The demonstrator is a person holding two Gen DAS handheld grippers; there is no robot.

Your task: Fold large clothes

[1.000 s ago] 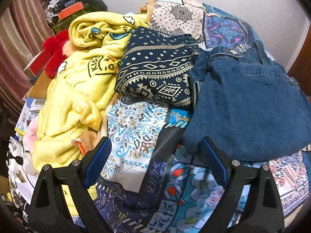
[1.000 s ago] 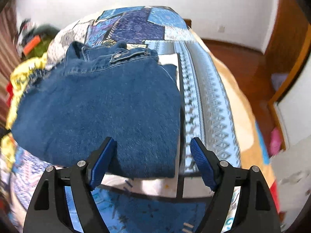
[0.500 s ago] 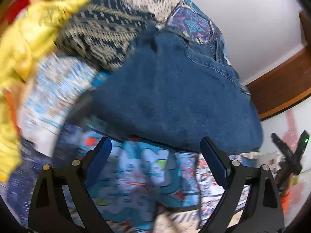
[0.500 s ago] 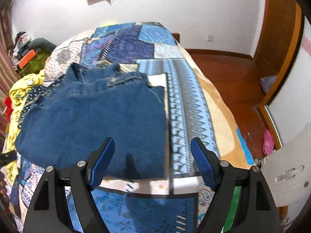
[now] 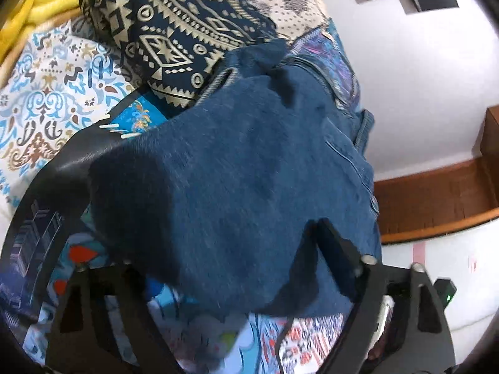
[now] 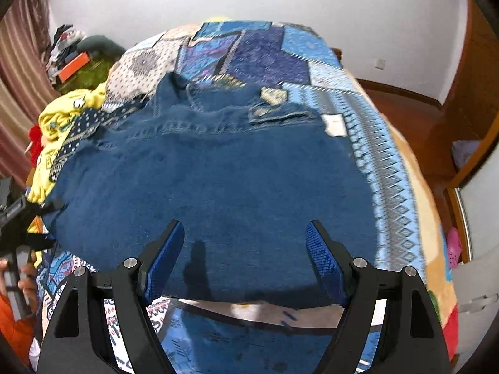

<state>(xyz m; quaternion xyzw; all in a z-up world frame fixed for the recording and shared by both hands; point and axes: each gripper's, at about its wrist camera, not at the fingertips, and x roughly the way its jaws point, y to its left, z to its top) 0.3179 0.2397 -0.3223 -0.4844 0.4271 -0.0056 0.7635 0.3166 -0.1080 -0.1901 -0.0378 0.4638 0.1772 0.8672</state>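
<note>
The folded denim jacket (image 6: 218,187) hides the left claw (image 5: 218,258) fingertips; the right claw (image 6: 244,261) gapes apart above its hem.

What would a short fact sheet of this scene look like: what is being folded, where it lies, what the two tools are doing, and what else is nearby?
garment: blue denim piece, partly folded, collar end away from the camera
surface: bed with patchwork bedspread
left tool: open, at the denim's left edge, cloth over its left finger
right tool: open, at the denim's near edge, gripping nothing
beside garment: navy patterned cloth, yellow blanket
room: white wall, wooden floor
</note>
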